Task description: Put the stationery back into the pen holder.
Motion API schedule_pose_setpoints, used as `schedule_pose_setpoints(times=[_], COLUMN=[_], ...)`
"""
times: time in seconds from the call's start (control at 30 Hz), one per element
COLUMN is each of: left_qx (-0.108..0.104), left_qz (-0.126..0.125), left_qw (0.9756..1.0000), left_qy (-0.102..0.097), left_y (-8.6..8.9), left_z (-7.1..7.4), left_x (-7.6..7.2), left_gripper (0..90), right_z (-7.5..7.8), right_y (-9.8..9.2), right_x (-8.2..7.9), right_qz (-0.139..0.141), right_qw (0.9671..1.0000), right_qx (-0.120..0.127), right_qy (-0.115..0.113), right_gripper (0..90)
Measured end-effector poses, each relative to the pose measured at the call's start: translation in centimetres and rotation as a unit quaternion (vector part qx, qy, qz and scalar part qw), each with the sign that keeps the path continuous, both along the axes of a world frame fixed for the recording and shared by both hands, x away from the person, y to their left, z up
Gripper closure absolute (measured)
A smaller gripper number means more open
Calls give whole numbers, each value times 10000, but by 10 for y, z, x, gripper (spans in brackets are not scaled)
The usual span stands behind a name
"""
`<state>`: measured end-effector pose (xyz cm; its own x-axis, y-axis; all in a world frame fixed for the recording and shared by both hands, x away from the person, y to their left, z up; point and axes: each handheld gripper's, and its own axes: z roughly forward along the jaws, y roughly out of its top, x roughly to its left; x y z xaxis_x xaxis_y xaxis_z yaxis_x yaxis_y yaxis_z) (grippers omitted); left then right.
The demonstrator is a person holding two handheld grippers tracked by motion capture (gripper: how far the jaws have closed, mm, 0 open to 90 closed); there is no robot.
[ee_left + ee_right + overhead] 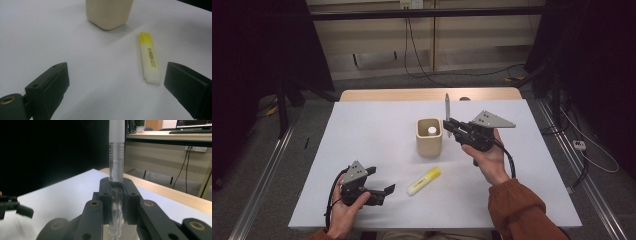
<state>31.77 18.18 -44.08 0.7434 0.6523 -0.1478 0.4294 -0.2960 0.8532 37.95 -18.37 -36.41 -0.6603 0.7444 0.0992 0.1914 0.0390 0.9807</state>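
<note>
1. Table: white top with a wooden strip along the far edge; grey floor and trailing cables around it.
2. Right gripper: held above the table's middle right, just right of the cup. Jaws clamped on a pen. In the right gripper view the two black pads press on the barrel from both sides.
3. Pen: slim, clear and pale barrel, standing upright in the right gripper's jaws, most of its length rising above them. Held in the air, off the table, beside the cup's right rim. In the right gripper view the barrel runs straight up out of the top edge, and a short end shows below the pads.
4. Cup: beige, squarish with rounded corners, upright at the table's centre, something white and round inside. Its lower body shows at the top of the left gripper view.
5. Highlighter: yellow, capped, lying flat on the table in front of the cup, angled. In the left gripper view it lies ahead of the right-hand jaw, untouched.
6. Left gripper: low over the near left of the table, pointing towards the highlighter. Jaws wide apart, nothing between them.
</note>
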Motion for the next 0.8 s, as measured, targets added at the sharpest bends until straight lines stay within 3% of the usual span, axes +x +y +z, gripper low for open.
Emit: schedule_pose_setpoints(times=[0.4, 0.63, 0.8], left_qx=[-7, 19, -14], left_qz=[9, -9, -10], left_qw=[10000, 10000, 10000], left_qy=[16, 20, 38], left_y=[0, 0, 1], left_z=[0, 0, 0], left_x=[0, 0, 0], left_gripper=[60, 60, 60], right_z=[2, -2, -9], right_y=[17, 27, 31], right_x=[33, 48, 59], right_qz=[-100, -68, -134], right_qw=[9997, 9996, 9998], right_qx=[212, 236, 119], right_qy=[-66, -145, -78], right_gripper=[806, 806, 805])
